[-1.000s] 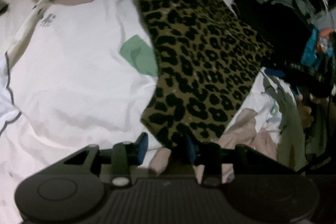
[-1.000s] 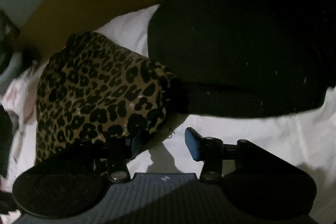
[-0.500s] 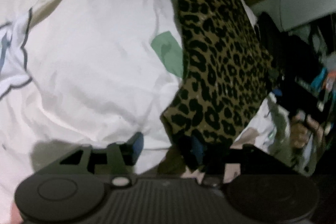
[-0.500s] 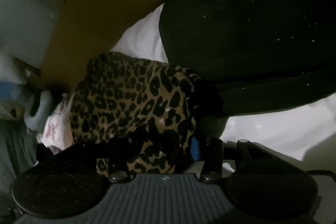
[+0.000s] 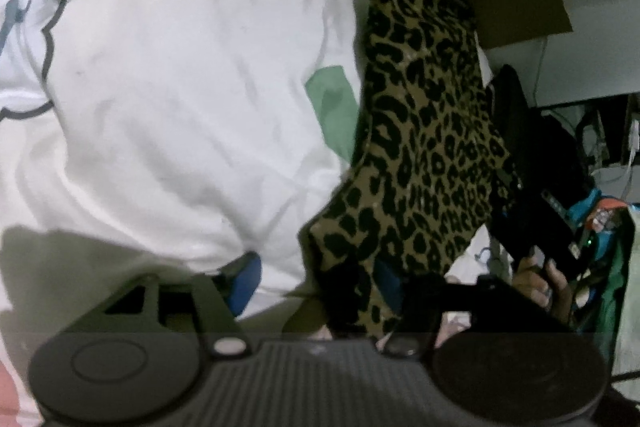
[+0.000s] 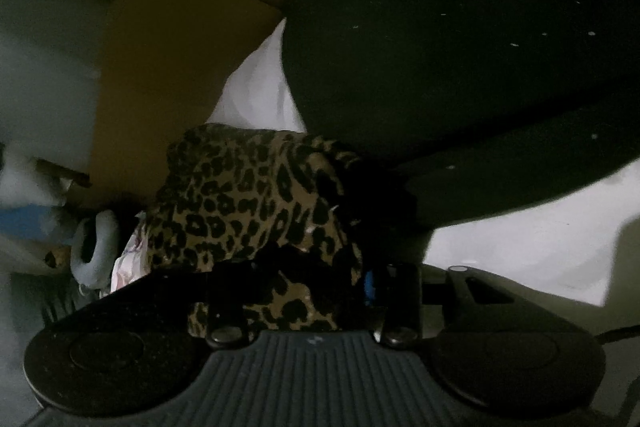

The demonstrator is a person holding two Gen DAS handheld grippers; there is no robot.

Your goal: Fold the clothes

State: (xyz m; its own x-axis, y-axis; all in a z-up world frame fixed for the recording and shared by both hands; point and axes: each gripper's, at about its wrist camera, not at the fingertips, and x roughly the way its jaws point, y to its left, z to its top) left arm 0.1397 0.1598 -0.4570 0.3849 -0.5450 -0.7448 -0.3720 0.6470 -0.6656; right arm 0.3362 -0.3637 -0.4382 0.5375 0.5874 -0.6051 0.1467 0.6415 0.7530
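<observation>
While white printed bedding covers the surface, brown cardboard leans behind. Leopard-print fabric garment hangs between both grippers: left gripper spread wide, cloth against 1 finger; right gripper clamps it.

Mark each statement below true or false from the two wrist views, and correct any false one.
1. The left gripper has its jaws wide apart. True.
2. The leopard-print garment lies flat on the bed. False: it hangs lifted, its lower corner draped over the left gripper's right finger.
3. The right gripper has leopard-print cloth bunched between its fingers. True.
4. A black garment lies beyond the right gripper on the white sheet. True.
5. The white T-shirt carries a red patch. False: the patch is green.
</observation>
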